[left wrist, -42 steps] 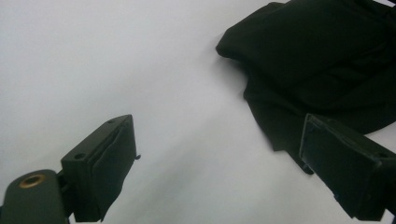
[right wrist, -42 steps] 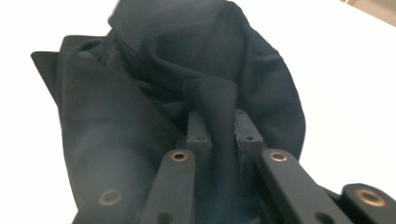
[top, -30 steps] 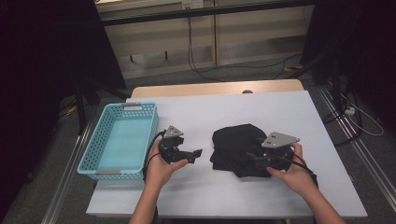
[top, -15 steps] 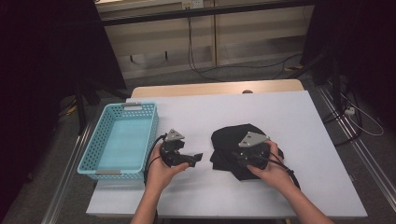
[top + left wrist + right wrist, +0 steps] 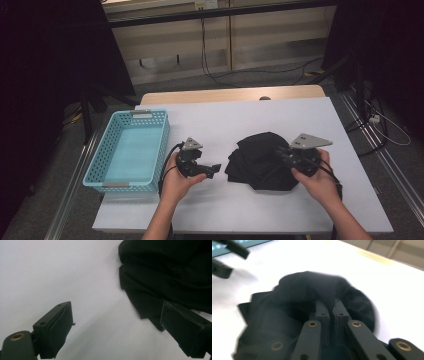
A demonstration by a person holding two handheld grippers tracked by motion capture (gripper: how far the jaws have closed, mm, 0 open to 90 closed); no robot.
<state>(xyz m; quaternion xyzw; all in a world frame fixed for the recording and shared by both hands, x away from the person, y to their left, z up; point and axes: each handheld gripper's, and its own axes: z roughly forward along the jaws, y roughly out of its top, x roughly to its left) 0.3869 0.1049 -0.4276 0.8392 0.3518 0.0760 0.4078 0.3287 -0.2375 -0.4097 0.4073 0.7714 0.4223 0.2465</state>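
Note:
A crumpled black cloth (image 5: 262, 160) lies on the white table, right of centre. My right gripper (image 5: 285, 154) sits at the cloth's right side, shut on a pinched fold of it; in the right gripper view the fold rises from between the closed jaws (image 5: 331, 305). My left gripper (image 5: 214, 170) rests low over the table just left of the cloth, open. In the left gripper view its jaws stand wide apart (image 5: 130, 332), with the black cloth (image 5: 170, 275) ahead and its near edge by the right-hand jaw, nothing between them.
A light blue plastic basket (image 5: 107, 150), empty inside, stands at the table's left side. The white table top (image 5: 225, 125) has bare room behind and in front of the cloth. Dark floor, cables and rails surround the table.
My right gripper first moved left onto the cloth, then drew back right, pulling a pinched fold with it. The left gripper stayed in place, open.

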